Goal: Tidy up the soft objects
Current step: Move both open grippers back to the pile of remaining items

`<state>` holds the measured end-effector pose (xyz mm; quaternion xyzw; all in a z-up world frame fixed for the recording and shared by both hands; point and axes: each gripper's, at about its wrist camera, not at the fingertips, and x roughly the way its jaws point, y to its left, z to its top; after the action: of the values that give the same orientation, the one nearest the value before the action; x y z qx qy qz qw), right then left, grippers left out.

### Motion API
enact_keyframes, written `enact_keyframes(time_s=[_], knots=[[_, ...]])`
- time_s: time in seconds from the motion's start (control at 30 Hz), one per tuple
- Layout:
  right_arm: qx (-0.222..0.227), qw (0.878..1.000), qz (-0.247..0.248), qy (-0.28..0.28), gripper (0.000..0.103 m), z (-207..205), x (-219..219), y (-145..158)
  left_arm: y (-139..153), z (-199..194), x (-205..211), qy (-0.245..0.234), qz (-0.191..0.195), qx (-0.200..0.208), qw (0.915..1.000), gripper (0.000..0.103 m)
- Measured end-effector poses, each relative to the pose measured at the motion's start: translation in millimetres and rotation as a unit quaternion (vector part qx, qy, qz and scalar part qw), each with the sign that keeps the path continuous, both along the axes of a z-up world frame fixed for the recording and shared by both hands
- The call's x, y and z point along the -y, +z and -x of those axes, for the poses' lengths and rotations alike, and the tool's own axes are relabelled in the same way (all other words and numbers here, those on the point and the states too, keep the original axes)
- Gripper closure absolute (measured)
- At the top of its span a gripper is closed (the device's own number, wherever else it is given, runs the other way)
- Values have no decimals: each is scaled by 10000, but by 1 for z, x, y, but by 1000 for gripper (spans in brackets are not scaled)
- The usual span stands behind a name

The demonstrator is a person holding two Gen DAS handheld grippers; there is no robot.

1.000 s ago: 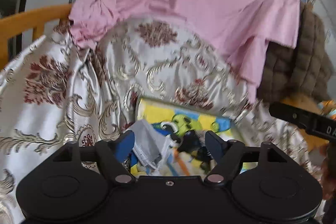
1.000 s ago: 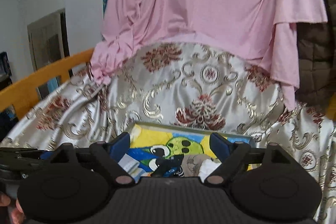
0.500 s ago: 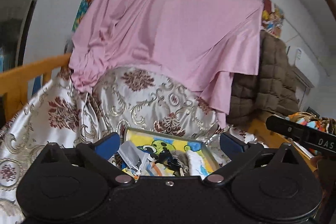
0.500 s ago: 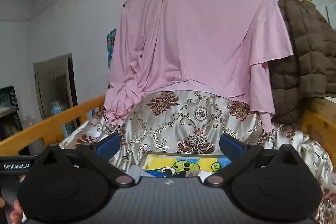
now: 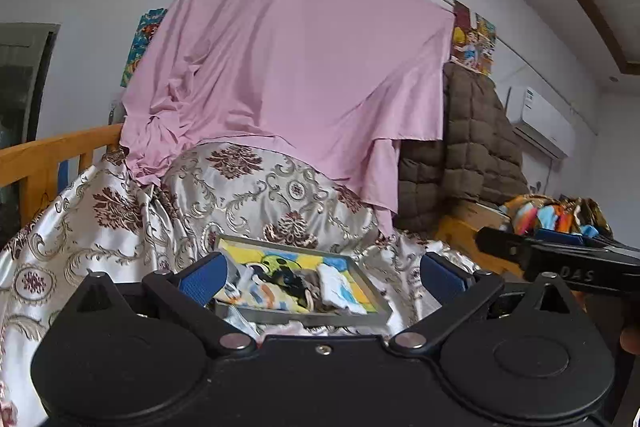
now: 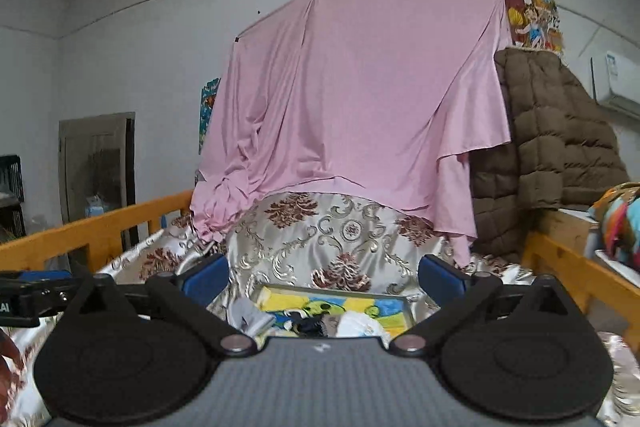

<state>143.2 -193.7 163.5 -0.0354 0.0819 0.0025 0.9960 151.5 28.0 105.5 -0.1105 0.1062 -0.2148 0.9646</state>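
Small soft cloth items [image 5: 296, 285] lie heaped inside a shallow cartoon-printed tray [image 5: 366, 301], which rests on the floral satin bedspread [image 5: 248, 187]. The tray sits ahead of and below the left gripper [image 5: 322, 273], between its spread blue fingertips; nothing is held. The right gripper [image 6: 324, 273] likewise stands wide and empty just short of the tray. Behind the tray hangs a pink sheet [image 5: 296, 67].

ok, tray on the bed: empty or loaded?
Loaded. The tray holds a jumble of small soft items over its cartoon print; both views show them inside the rim. What each is, cannot tell.
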Motion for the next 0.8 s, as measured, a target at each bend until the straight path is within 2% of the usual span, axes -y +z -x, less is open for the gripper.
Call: enact_keyframes(time_s=[0.13,0.33,0.47,0.8], knots=[[-181,9994,93,-269,0,20,-3,-12,-7,16,2,-49,1,-2,10000,1],[-318,9986,-64,-418,0,49,1,-30,-17,36,3,-38,-98,-9,9999,1],[-352,9982,99,-465,0,65,1,-43,-28,45,4,-53,-176,-47,9998,1],[-725,9961,233,-453,0,80,1,-77,-60,51,13,-155,-525,-258,9982,1]])
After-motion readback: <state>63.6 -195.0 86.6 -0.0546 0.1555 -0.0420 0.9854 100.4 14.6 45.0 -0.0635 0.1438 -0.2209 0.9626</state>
